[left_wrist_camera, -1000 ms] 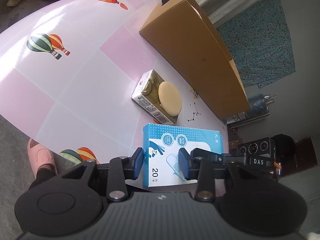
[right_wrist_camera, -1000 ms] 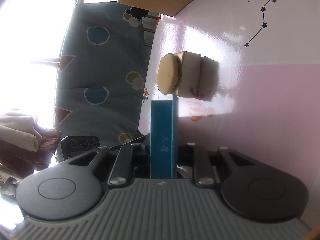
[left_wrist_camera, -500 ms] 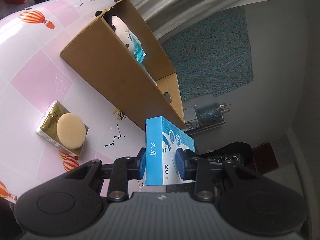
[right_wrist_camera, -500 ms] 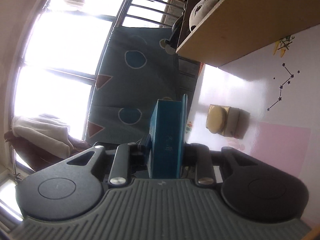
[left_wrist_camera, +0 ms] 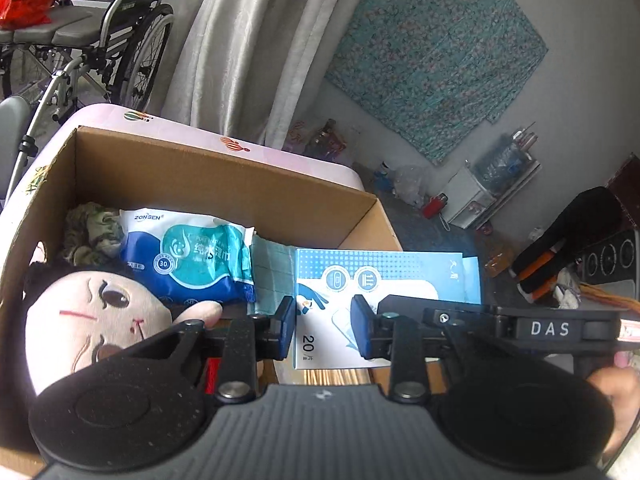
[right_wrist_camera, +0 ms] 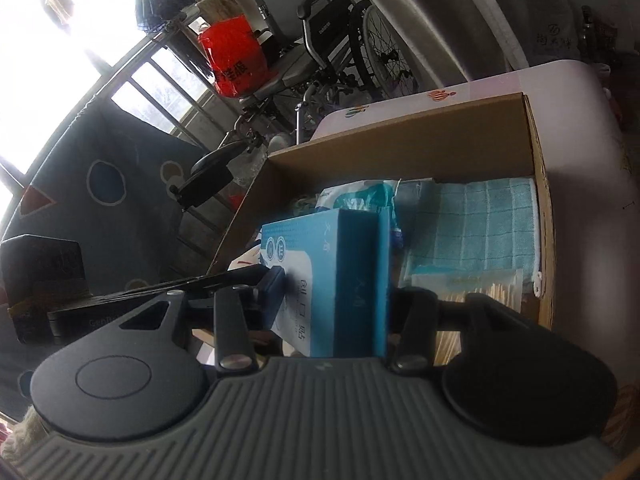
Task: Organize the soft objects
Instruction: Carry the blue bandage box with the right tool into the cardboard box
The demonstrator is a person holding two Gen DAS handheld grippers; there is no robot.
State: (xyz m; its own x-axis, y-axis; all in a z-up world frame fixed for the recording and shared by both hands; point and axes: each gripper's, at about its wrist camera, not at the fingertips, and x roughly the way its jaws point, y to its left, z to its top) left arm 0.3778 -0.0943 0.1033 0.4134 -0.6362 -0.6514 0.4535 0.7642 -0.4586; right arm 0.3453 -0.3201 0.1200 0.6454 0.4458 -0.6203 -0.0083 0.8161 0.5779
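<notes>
The blue box (left_wrist_camera: 384,280) hangs over the near right end of the open cardboard box (left_wrist_camera: 224,184), both tongs around it. The left gripper (left_wrist_camera: 324,330), jaws just closing, seems clamped on its short end; the right gripper (right_wrist_camera: 340,300), jaws just widening, straddles it, though whether its pads still press I cannot tell. Inside lie a doll (left_wrist_camera: 92,320), a wipes pack (left_wrist_camera: 188,252) and a teal cloth (right_wrist_camera: 480,224).

Black left gripper (left_wrist_camera: 323,330), blue-padded fingers (left_wrist_camera: 286,330), silver screws, ribbed grey base

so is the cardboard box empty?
No, the box holds a doll, a wipes pack and a teal cloth.
</notes>
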